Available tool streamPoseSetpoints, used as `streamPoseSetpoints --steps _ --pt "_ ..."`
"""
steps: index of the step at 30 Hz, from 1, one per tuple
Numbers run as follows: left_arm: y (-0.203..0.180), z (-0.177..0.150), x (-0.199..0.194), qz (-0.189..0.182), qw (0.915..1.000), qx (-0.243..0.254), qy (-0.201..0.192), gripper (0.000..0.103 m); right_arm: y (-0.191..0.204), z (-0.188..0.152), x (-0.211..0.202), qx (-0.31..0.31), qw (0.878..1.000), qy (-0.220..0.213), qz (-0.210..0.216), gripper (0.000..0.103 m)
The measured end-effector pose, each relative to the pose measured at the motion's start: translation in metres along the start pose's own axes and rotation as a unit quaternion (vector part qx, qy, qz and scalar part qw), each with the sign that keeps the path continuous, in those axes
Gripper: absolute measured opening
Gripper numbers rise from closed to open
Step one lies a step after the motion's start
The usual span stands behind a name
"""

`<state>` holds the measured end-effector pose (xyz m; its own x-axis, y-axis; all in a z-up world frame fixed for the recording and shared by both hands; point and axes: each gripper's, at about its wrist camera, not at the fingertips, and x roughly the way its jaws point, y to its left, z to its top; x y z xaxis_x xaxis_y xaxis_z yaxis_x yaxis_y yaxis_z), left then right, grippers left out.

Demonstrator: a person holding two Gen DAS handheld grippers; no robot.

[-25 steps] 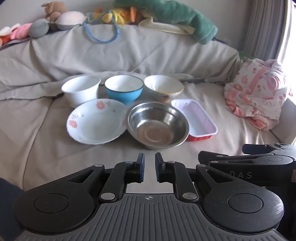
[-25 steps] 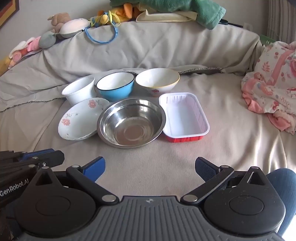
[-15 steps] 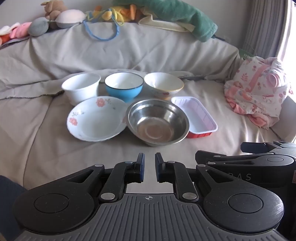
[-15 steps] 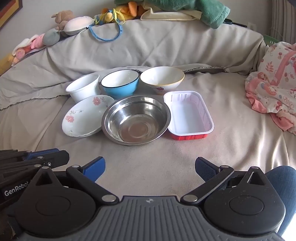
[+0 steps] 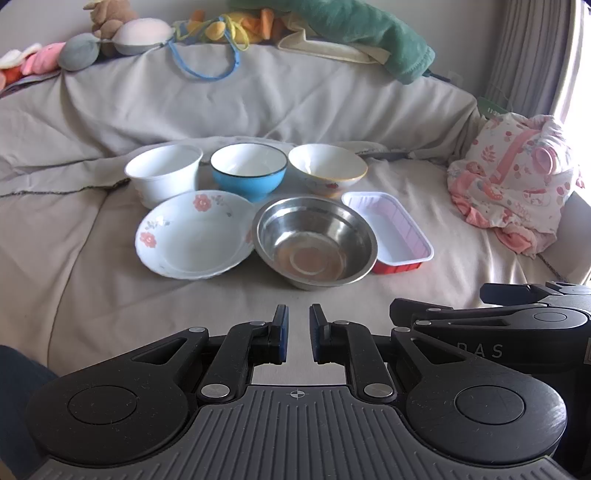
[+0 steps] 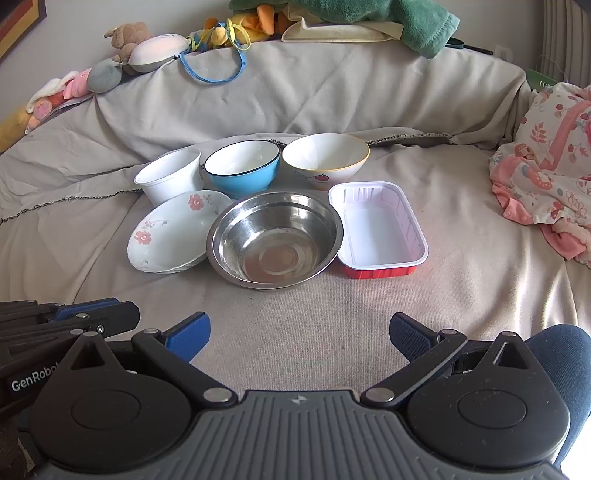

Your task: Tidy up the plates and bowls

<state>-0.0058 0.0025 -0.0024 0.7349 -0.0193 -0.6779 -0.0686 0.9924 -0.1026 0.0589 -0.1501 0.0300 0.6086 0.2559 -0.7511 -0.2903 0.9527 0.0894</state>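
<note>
On the beige sofa seat stand two rows of dishes. The back row holds a white bowl [image 5: 162, 173], a blue bowl [image 5: 249, 173] and a cream bowl with a yellow rim [image 5: 327, 170]. In front lie a floral plate [image 5: 192, 234], a steel bowl [image 5: 316, 245] and a white tray with red sides [image 5: 389, 230]. My left gripper [image 5: 298, 334] hovers short of the steel bowl, shut with nothing between its pads. My right gripper [image 6: 299, 338] stands open and empty, also short of the steel bowl [image 6: 275, 240].
Plush toys [image 5: 122, 27] and a green blanket [image 5: 362, 33] line the sofa back. A pink floral cloth bundle [image 5: 513, 184] lies at the right. A dark blue trouser knee [image 6: 557, 354] shows at the lower right. The right gripper's body [image 5: 517, 332] sits beside my left one.
Both views have tilted a little upward, so the dishes sit slightly lower in the frames. The dishes have kept their places and both grippers keep their openings.
</note>
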Motion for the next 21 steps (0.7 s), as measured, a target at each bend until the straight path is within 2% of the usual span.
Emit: streamPoseSetpoints --steps 21 --pt "-0.0030 -0.0034 -0.0022 0.000 1.0000 -0.001 0.004 0.015 -0.0003 -0.0011 -0.0008 0.002 1.000 0.001 0.001 0.103"
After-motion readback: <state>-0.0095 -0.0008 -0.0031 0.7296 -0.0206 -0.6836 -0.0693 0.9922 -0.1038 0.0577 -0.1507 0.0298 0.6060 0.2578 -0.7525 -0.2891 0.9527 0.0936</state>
